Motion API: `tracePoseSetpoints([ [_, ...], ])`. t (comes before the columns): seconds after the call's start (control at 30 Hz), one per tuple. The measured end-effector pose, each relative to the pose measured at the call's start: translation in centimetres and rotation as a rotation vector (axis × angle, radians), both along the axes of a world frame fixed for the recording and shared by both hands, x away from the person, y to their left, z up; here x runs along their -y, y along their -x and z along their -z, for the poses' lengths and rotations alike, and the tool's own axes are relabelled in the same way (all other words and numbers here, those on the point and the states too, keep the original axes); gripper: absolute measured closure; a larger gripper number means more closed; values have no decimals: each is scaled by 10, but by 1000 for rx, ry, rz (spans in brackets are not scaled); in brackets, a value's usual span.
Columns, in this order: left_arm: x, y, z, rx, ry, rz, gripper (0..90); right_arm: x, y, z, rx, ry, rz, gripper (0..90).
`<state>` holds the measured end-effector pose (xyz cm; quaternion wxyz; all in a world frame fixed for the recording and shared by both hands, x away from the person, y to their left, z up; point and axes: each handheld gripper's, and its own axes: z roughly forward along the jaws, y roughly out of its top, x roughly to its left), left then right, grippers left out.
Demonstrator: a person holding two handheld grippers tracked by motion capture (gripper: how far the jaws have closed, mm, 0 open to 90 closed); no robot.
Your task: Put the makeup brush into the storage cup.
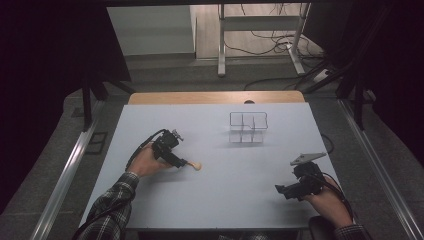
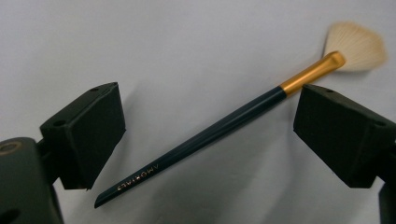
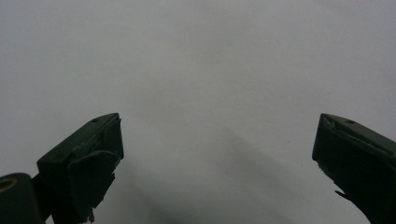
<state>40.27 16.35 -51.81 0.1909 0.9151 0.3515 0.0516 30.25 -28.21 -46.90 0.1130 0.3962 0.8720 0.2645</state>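
Note:
A makeup brush (image 2: 219, 128) with a dark handle, gold ferrule and pale fan bristles lies flat on the white table. My left gripper (image 2: 210, 135) is open, one jaw on each side of the brush handle, neither pressing it. From above, the left gripper (image 1: 181, 161) sits left of centre with the brush tip (image 1: 196, 165) poking out to its right. My right gripper (image 3: 215, 158) is open over bare table; in the high view the right gripper (image 1: 284, 190) rests near the front right edge.
A small wire rack (image 1: 248, 128) with several compartments stands toward the back of the white table (image 1: 210, 195). A wooden strip (image 1: 215, 97) runs along the table's far edge. Metal rails flank both sides; cables and a frame lie on the floor beyond.

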Motion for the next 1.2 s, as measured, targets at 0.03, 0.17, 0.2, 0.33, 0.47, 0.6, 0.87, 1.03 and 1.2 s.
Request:
tracePoseSetpoints([
  [0.03,0,0,3,-8,-5,5,104,0,0,0,0,1,-1,17],
  [0.17,-2,0,4,-17,-2,5,131,0,0,0,-2,4,-4,17],
  [0.2,-2,0,4,-15,0,2,144,0,0,0,-2,5,-6,18],
  [0.33,-6,2,3,-9,14,-3,237,0,0,0,-3,7,-7,19],
  [0.47,-11,6,-1,-8,19,10,413,-1,1,1,-3,10,-8,21],
  [0.6,-15,13,-2,-12,25,46,754,-1,1,1,-4,14,-9,23],
  [0.87,-15,13,-3,-28,31,40,836,-1,1,1,-9,18,-14,27],
  [1.03,-16,12,-3,-38,49,25,836,-2,1,1,-10,18,-16,28],
  [1.2,-16,13,-6,-37,72,23,836,-1,1,1,-11,17,-18,29],
])
